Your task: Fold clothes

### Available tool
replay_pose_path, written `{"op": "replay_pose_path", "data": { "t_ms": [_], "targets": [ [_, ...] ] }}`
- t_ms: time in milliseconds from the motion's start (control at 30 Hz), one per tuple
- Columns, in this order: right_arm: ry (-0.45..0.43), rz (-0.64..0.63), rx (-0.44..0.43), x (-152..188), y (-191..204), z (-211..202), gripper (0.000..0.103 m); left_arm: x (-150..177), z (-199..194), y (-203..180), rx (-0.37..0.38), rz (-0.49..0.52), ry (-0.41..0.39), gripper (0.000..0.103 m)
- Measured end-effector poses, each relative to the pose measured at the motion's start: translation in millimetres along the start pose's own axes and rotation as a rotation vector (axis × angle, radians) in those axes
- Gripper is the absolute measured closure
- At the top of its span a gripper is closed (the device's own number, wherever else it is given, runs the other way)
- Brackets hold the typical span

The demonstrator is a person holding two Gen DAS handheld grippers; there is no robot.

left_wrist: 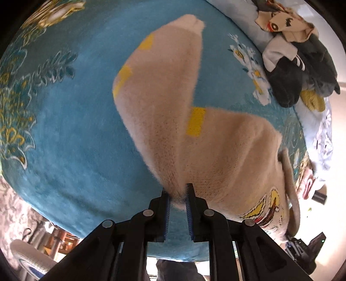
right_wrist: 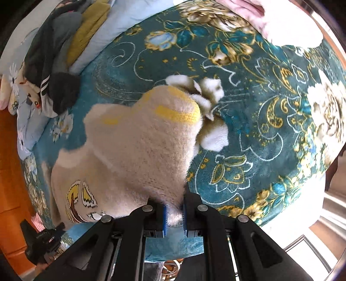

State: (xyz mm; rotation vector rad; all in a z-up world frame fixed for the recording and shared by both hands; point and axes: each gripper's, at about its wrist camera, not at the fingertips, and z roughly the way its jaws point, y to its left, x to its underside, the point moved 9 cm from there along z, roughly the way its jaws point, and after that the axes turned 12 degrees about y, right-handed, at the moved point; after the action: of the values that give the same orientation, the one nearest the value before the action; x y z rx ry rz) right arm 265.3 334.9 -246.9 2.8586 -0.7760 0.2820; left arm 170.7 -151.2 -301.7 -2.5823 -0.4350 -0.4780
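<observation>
Sweater (left_wrist: 173, 121) of fuzzy cream knit with yellow stripes, spread at frame centre over a teal floral bed cover (left_wrist: 64, 129). Left gripper (left_wrist: 178, 194) clamped on a pinch of the knit at lower centre of the left wrist view; right gripper (right_wrist: 174, 205) likewise clamped on a pinch at lower centre of the right wrist view.

Procedure for the step in hand, judged as lifting and carrying a fold:
- Hold both pinches firm; fluffy knit likely to slip from shallow bites.
- Raise both edges level, keep the span between them taut, avoid twisting.
- Carry over toward the far edge, lower flat, then release.
- Watch the sleeve (left_wrist: 164, 71) running to upper centre; tuck inward to prevent a bunched fold.

View differences:
- Left wrist view only: both sleeves meeting in a V, yellow stripe patches, cartoon print (left_wrist: 266, 209) at lower right, clothes pile (left_wrist: 296, 64) at upper right.
- Right wrist view only: yellow-ringed cuff (right_wrist: 179, 108) at centre, white ruffled trim (right_wrist: 207, 112) just beside it, pink fabric (right_wrist: 270, 19) at upper right, same dark pile at upper left, orange furniture (right_wrist: 10, 162) at left edge.
- Each gripper absent from the other's view.
</observation>
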Motion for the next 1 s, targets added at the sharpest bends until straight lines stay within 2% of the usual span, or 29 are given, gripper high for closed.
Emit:
{"op": "replay_pose_path", "data": {
  "t_ms": [67,100,200,300,433,533,600,700,833,867,967,1000],
  "targets": [
    [-0.009,-0.008,-0.010,-1,2,-4,0.092,0,-4,-6,0.000,0.010,0.013,0.084],
    [-0.018,-0.025,-0.003,-3,5,-9,0.090,1,-8,-8,0.003,0.014,0.019,0.079],
    [-0.064,-0.118,0.062,-8,15,-27,0.074,3,-22,-10,-0.002,0.031,0.031,0.060],
    [-0.113,-0.244,0.149,-12,30,-46,0.065,4,-40,-11,-0.054,0.077,0.001,0.052],
    [-0.141,-0.399,0.288,-23,58,-50,0.062,3,-60,-4,-0.141,0.072,-0.056,0.044],
    [-0.155,-0.505,0.391,-32,79,-50,0.062,-1,-63,-4,-0.164,0.075,-0.078,0.042],
    [-0.144,-0.530,0.398,-35,86,-46,0.062,-9,-56,-8,-0.186,0.086,-0.078,0.040],
    [-0.126,-0.567,0.407,-40,97,-41,0.054,-23,-43,-14,-0.220,0.093,-0.072,0.040],
    [-0.083,-0.605,0.421,-48,110,-28,0.053,-45,-19,-9,-0.361,0.074,-0.031,0.040],
    [-0.065,-0.603,0.431,-49,111,-24,0.053,-48,-16,-10,-0.372,0.076,-0.028,0.040],
    [-0.026,-0.590,0.394,-51,117,-16,0.053,-57,-8,-11,-0.406,0.089,-0.017,0.040],
    [-0.018,-0.581,0.347,-49,122,-15,0.053,-60,-6,-11,-0.423,0.095,-0.012,0.040]
  ]
}}
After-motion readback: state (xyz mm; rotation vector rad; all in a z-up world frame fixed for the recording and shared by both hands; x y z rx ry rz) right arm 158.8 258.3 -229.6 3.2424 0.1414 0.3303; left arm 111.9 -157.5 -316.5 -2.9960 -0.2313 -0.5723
